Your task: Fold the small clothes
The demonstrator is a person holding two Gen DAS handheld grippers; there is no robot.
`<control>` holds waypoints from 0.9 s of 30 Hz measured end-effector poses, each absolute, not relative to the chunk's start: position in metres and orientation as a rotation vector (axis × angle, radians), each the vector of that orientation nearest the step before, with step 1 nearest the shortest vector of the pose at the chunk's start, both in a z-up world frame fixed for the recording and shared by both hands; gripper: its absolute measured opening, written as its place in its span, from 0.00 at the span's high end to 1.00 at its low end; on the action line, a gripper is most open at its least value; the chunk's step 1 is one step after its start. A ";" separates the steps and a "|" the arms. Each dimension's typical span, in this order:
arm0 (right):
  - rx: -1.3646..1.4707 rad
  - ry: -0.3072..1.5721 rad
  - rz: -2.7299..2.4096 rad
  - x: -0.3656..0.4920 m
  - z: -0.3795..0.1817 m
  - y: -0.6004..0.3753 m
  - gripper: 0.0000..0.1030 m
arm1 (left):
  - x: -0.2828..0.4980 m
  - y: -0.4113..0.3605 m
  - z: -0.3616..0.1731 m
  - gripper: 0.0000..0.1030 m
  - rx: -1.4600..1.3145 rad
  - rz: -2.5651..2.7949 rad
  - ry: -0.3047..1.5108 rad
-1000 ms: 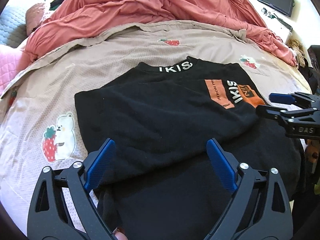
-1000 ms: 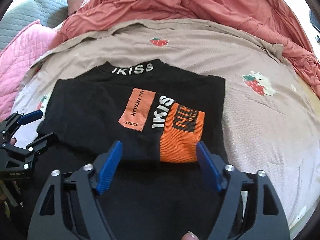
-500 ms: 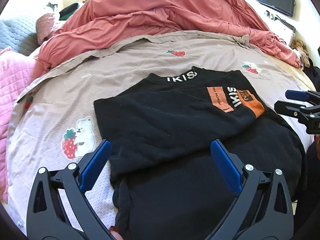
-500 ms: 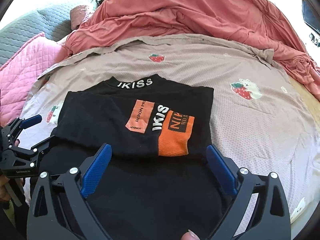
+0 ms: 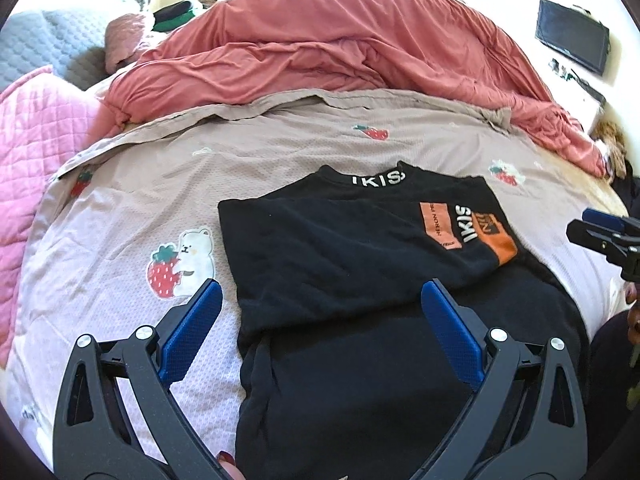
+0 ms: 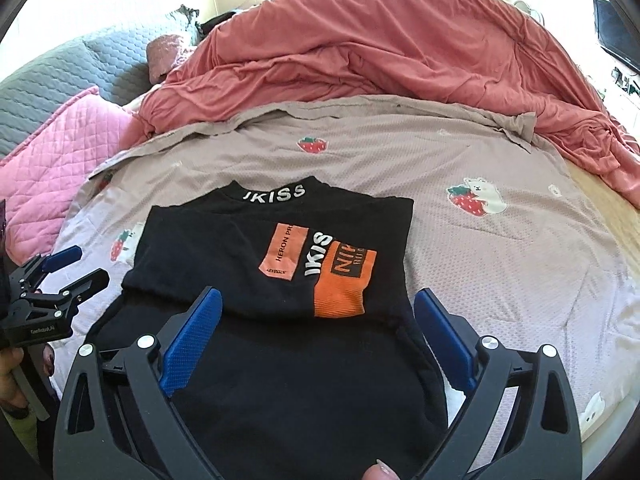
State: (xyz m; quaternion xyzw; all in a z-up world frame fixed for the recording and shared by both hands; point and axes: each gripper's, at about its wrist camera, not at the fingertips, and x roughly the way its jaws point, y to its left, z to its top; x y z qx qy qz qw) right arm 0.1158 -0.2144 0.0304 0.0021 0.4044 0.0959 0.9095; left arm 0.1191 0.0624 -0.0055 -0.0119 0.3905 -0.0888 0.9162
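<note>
Black shirt [image 6: 280,280], its sleeves already turned in across the chest so the orange cuff [image 6: 344,284] and white lettering lie on top, rests on the strawberry-print bedspread [image 6: 500,264] just below the heaped red duvet [image 6: 360,52], collar toward the duvet and hem toward the camera. The left gripper [image 5: 318,322] hovers above the shirt's left edge, blue pads spread wide and clear of the cloth, nothing between them but air. The right gripper [image 6: 318,326] hangs over the shirt's lower right part, likewise fully spread and empty-handed. Each tool shows at the margin of the other's view, flanking the shirt. The placement looks deliberate: with the sleeves laid flat and the body narrowed to a tidy rectangle, both tools appear poised above the garment's lower half, probably to take the hem corners and carry them up toward the collar. The fold seems roughly midway done. A pink quilted blanket [image 6: 52,160] lies left of the shirt, beyond the bedspread's edge.
</note>
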 end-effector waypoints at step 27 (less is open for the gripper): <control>0.069 0.816 0.145 0.070 0.039 -0.281 0.05 | 0.063 0.093 0.002 0.09 -0.078 -0.046 0.832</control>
